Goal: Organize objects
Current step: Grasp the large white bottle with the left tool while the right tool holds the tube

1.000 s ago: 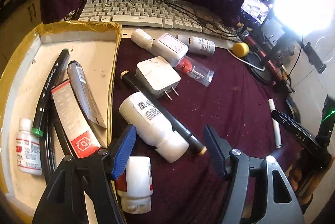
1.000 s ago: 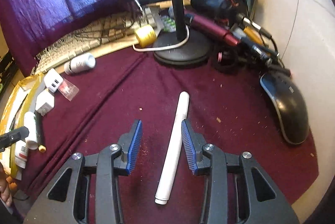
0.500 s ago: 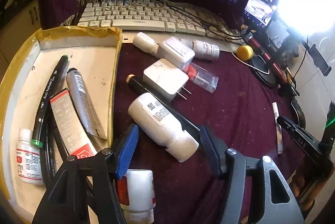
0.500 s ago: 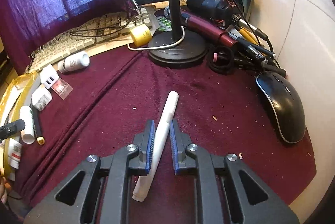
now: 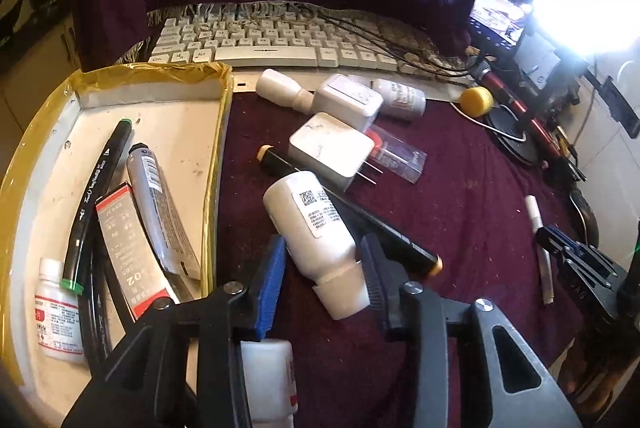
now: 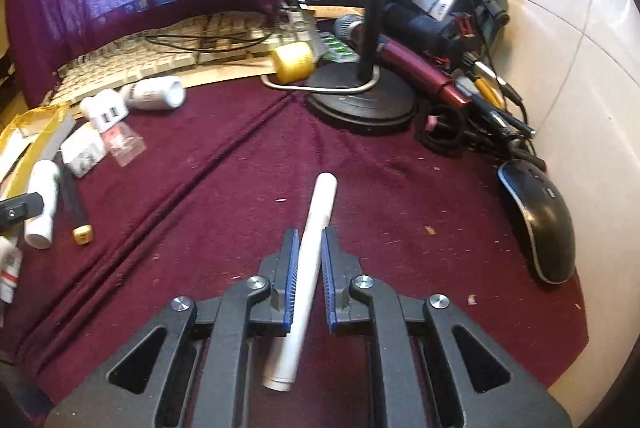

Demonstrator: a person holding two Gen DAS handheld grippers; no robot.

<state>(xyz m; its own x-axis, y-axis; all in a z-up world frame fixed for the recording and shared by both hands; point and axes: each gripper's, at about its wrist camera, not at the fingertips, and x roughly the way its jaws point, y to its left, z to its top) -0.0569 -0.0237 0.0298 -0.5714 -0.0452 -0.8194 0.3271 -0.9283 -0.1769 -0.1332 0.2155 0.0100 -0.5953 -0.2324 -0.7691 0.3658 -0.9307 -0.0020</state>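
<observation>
While the right hand-held gripper (image 6: 308, 264) clamps the white pen (image 6: 310, 252) for lifting, the left hand-held gripper (image 5: 322, 278) is closing around the white bottle (image 5: 316, 232), seemingly for the tray (image 5: 152, 94) at ten o'clock

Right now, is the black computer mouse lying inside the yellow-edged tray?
No, the black mouse lies on the maroon cloth near the white wall, far from the yellow-edged tray.

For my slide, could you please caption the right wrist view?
Right gripper shut on slim white pen above maroon tablecloth.
</observation>
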